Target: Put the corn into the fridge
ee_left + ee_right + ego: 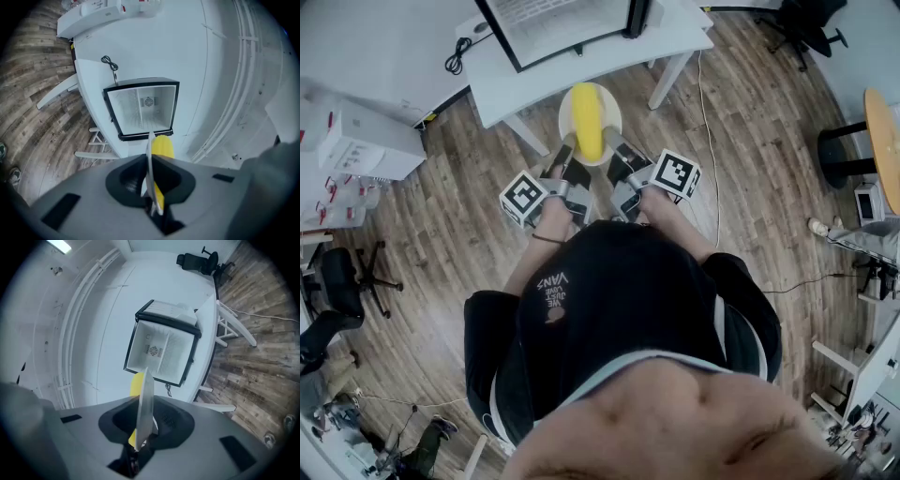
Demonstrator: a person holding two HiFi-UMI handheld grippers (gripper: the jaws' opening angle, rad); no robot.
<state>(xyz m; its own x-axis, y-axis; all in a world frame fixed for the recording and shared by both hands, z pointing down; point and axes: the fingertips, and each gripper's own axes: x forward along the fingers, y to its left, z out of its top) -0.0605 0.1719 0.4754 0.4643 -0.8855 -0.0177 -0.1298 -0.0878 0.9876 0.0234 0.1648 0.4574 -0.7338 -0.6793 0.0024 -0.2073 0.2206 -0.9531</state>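
Wood-plank floor (741, 141) lies open on both sides of me in the head view, with a black office chair (337, 281) well off to the left. Directly ahead stands a white bench (581, 70); its front edge and two slanted legs frame the approach path. On the bench sits the fridge (553, 23), door open. In both gripper views its black-rimmed opening faces me and the white interior (140, 112) shows free room. A black cable (109, 62) lies on the bench beside the fridge, apart from it.

I read the corn (587, 122) as lying lengthwise on a white plate (612, 112), held in the air just short of the bench edge, between the legs. The left hand-held gripper (567, 148) is clamped on the plate's near-left rim, and the right hand-held gripper (612, 142) on the near-right rim. In the left gripper view the plate (150, 159) runs edge-on through the closed jaws, with the corn (162, 145) beyond them, just below the fridge opening. The right gripper view gives the mirror case: plate (144, 404) edge-on in the jaws, corn (137, 383) just past them.
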